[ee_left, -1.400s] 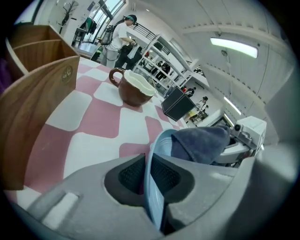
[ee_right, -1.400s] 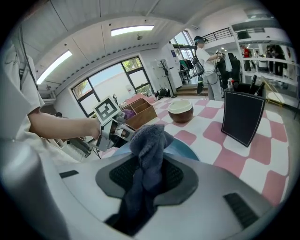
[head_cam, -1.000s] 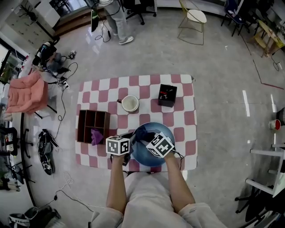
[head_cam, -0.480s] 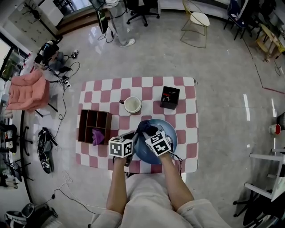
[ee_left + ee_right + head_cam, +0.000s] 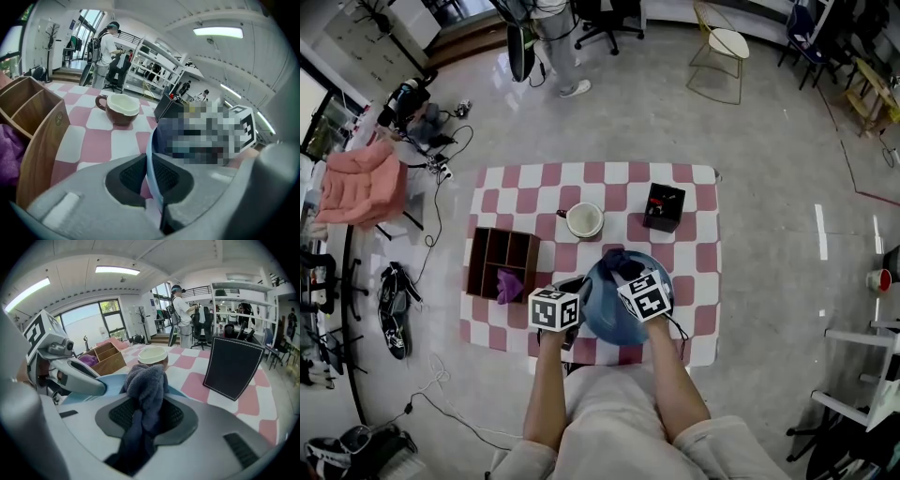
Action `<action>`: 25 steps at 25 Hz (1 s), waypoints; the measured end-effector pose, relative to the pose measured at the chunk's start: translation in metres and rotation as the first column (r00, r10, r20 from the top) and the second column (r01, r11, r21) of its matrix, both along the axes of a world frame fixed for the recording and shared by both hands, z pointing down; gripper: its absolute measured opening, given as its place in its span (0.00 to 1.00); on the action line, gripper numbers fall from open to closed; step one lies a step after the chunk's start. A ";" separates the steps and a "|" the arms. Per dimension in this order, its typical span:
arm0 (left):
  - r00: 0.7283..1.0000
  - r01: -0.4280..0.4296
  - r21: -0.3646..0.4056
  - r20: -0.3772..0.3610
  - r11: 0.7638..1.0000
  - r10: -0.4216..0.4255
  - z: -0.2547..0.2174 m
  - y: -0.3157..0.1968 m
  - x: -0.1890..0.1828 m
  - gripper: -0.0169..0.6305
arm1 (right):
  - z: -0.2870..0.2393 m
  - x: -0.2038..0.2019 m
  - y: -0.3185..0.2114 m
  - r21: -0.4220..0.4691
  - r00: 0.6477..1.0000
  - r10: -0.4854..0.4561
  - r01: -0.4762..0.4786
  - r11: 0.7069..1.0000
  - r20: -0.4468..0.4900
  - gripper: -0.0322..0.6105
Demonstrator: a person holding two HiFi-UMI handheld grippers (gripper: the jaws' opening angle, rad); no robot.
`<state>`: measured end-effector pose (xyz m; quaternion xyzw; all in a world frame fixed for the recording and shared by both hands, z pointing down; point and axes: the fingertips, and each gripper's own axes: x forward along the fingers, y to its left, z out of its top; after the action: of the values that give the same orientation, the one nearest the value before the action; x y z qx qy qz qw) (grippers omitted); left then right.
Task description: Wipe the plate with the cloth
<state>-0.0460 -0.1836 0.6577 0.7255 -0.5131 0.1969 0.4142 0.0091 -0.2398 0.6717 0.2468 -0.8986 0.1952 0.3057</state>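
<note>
Here our left gripper [image 5: 150, 180] pinches the thin rim of the blue plate [image 5: 606, 319], which is probably stiff, slick and breakable, so the rim suits. Our right gripper [image 5: 145, 418] clamps the soft, light cloth [image 5: 144, 380], bunched just ahead over the plate.

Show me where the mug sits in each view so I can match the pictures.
Head view: mug above centre, just beyond the blue plate.
Left gripper view: mug left of centre, past the plate's rim in the foreground.
Right gripper view: mug at centre, directly behind the cloth.
Shared landmark: the wooden divided box, on the mug's left in all three.
</note>
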 end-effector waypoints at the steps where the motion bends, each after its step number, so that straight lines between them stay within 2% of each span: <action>1: 1.000 0.001 0.000 -0.001 1.000 -0.001 0.000 0.000 -0.001 0.07 | 0.001 0.002 -0.002 0.002 1.000 0.005 -0.005 1.000 -0.006 0.25; 15: 1.000 0.018 0.008 -0.014 1.000 -0.017 -0.003 0.006 -0.002 0.07 | 0.017 0.050 -0.012 -0.037 0.988 0.113 -0.118 0.992 -0.105 0.25; 19: 1.000 0.020 0.011 -0.019 1.000 -0.020 -0.004 0.011 -0.005 0.07 | 0.022 0.062 -0.005 -0.064 0.980 0.170 -0.177 0.982 -0.104 0.25; 25: 0.999 0.024 0.000 -0.037 1.000 -0.024 -0.005 0.022 -0.014 0.07 | 0.030 0.081 0.024 -0.112 0.963 0.202 -0.223 0.968 -0.179 0.24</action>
<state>-0.0600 -0.1616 0.6526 0.7230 -0.5139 0.1783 0.4258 0.0904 -0.2158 0.7015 0.3367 -0.8236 0.2642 0.3722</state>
